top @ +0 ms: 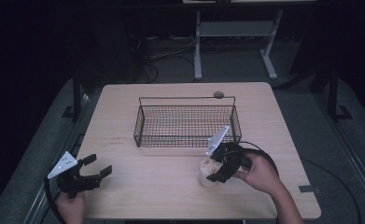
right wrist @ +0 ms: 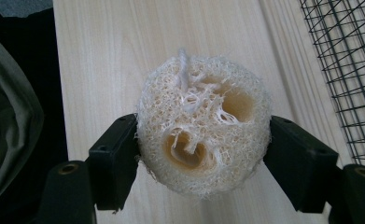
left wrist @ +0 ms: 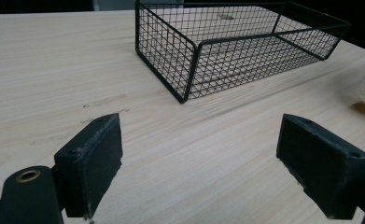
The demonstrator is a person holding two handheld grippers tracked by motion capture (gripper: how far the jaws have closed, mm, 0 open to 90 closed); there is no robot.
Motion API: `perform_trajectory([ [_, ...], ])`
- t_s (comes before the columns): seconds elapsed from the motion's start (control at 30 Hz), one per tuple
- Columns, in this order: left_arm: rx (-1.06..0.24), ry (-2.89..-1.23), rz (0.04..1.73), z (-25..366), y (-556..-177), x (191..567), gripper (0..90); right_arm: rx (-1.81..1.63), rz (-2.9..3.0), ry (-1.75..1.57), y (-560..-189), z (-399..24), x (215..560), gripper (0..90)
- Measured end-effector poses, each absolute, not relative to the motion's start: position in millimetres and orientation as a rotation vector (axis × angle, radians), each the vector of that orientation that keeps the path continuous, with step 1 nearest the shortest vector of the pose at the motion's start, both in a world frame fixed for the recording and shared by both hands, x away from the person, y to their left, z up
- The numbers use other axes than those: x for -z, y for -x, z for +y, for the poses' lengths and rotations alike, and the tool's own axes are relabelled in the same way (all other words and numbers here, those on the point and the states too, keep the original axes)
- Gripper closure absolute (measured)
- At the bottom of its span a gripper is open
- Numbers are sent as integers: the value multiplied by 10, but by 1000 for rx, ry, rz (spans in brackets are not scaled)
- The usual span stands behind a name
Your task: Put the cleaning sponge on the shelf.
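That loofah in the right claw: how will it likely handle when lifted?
The loofah is an open fibrous web with hollow channels, so probably very light. Its rough surface should grip the right claw pads rather than slip. It may give slightly under squeeze, though the sides look barely dented.
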State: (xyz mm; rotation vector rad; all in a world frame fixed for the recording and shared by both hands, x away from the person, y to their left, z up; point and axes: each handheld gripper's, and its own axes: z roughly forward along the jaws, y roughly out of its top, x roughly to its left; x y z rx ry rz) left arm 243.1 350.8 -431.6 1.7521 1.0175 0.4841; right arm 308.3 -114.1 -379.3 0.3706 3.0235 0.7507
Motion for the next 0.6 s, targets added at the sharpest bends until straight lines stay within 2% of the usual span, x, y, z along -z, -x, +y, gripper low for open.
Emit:
perform_trajectory([
  [0.6, -488, -1753, 1014, 3510, -2433, 4313, 138, -778, 3012, -361, -3135, -1121, 3581, 285],
])
